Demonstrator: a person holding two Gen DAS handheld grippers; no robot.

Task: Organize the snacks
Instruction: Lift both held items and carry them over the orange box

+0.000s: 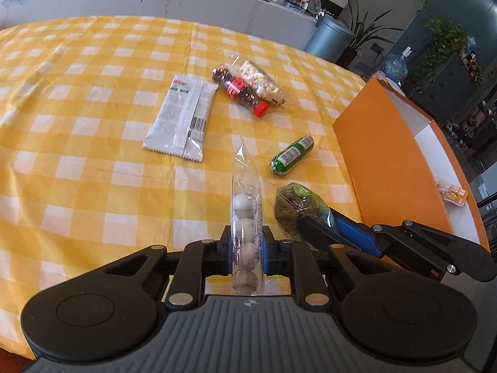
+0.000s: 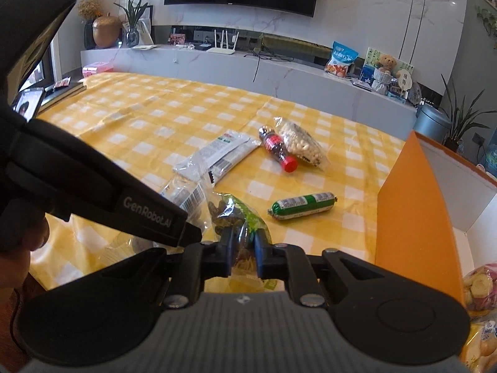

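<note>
The left gripper is pinching a clear sleeve of white candy balls; the right gripper is clamping a green dried-snack bag. Beyond, a green sausage is lying near the orange box.

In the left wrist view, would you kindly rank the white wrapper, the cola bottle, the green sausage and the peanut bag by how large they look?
1. white wrapper, clearly largest.
2. cola bottle and peanut bag: they look alike, so I won't rank them.
3. green sausage, smallest, though it lies nearer the camera.
</note>
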